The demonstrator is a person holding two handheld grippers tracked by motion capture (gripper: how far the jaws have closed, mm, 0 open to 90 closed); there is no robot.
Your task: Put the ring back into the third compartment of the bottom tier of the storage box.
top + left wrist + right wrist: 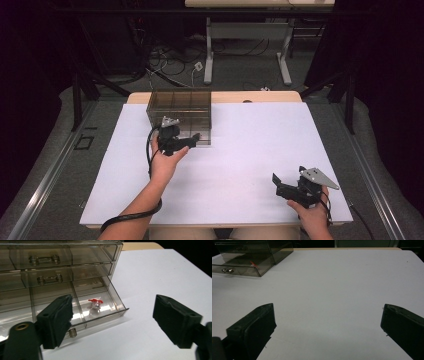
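Observation:
A smoky see-through drawer cabinet (180, 107) stands at the back left of the white table (250, 145). Its bottom drawer (107, 316) is pulled out. A small red and white item (95, 304) lies in that drawer's right compartment, and it is also a red speck (253, 264) in the right gripper view. My left gripper (192, 139) is held just in front of the drawer, open with nothing between its jaws (113, 307). My right gripper (287, 176) rests near the table's front right, open and empty (328, 315), pointing across the table toward the cabinet (249, 250).
The two upper drawers (45, 260) are pushed in, each with a metal handle. The open drawer's knob (72, 332) sticks out toward me. Behind the table are the legs of another table (210, 55) and loose cables (170, 65) on the floor.

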